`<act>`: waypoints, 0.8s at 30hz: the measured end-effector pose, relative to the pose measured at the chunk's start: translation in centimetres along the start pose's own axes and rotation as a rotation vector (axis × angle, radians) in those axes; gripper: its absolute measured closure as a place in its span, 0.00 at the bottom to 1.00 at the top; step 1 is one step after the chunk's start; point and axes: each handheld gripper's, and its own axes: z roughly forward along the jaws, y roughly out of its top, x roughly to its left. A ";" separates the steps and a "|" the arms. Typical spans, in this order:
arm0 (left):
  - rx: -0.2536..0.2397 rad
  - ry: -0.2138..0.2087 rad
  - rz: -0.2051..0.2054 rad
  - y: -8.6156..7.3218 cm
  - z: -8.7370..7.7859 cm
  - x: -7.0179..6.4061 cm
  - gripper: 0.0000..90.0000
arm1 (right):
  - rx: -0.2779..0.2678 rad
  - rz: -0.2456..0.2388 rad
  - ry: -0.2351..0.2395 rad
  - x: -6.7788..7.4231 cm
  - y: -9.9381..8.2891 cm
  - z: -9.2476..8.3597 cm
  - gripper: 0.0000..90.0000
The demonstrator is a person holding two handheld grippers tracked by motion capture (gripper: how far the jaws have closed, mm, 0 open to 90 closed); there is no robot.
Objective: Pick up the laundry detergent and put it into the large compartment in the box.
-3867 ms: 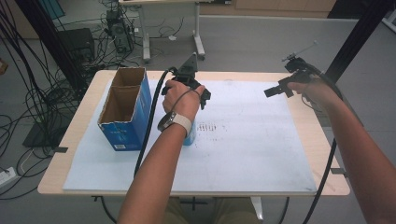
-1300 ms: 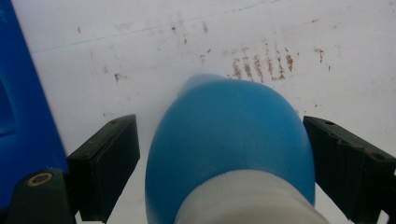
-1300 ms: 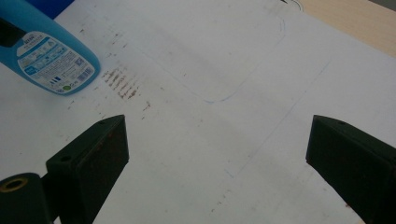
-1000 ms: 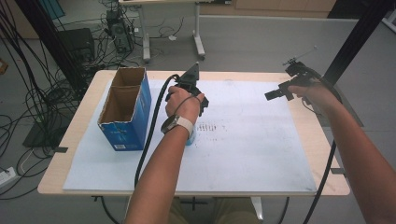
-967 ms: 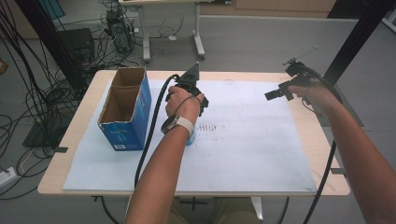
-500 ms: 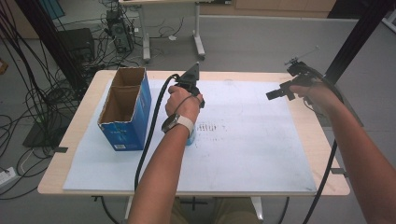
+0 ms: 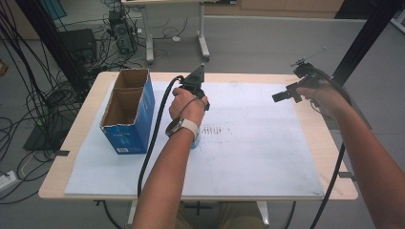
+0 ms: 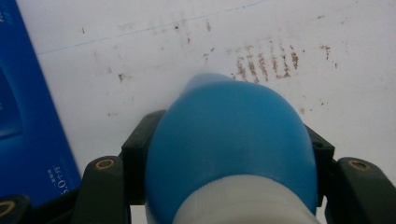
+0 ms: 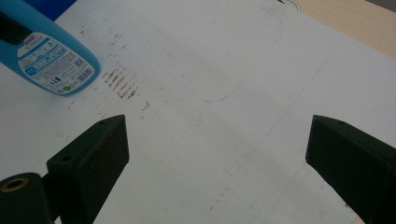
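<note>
The left gripper pinches one blue bottle on the white mat; its jaws have just closed on it. The right gripper hangs spread wide over the mat, and its view shows the bottle's label. One blue box stands beside the bottle. Earlier, the left jaws stood wider

left arm: reaches forward over the tabletop, wrist bent down | left gripper: points steeply downward, mostly hidden under the hand from above, jaws just closed and clamped | right arm: stretched out toward the far right | right gripper: held aloft, roughly level, jaws spread wide, nothing between them
</note>
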 end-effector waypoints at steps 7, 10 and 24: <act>-0.001 -0.002 0.003 0.0 0.0 0.0 0.44 | 0.005 -0.001 -0.001 0.1 0.0 0.1 0.07; -0.002 -0.002 0.004 0.0 0.0 0.0 0.44 | 0.004 -0.002 -0.001 0.1 0.0 0.1 0.07; 0.000 -0.002 0.003 0.0 0.0 0.1 0.44 | 0.007 -0.004 0.002 0.2 0.1 0.3 0.07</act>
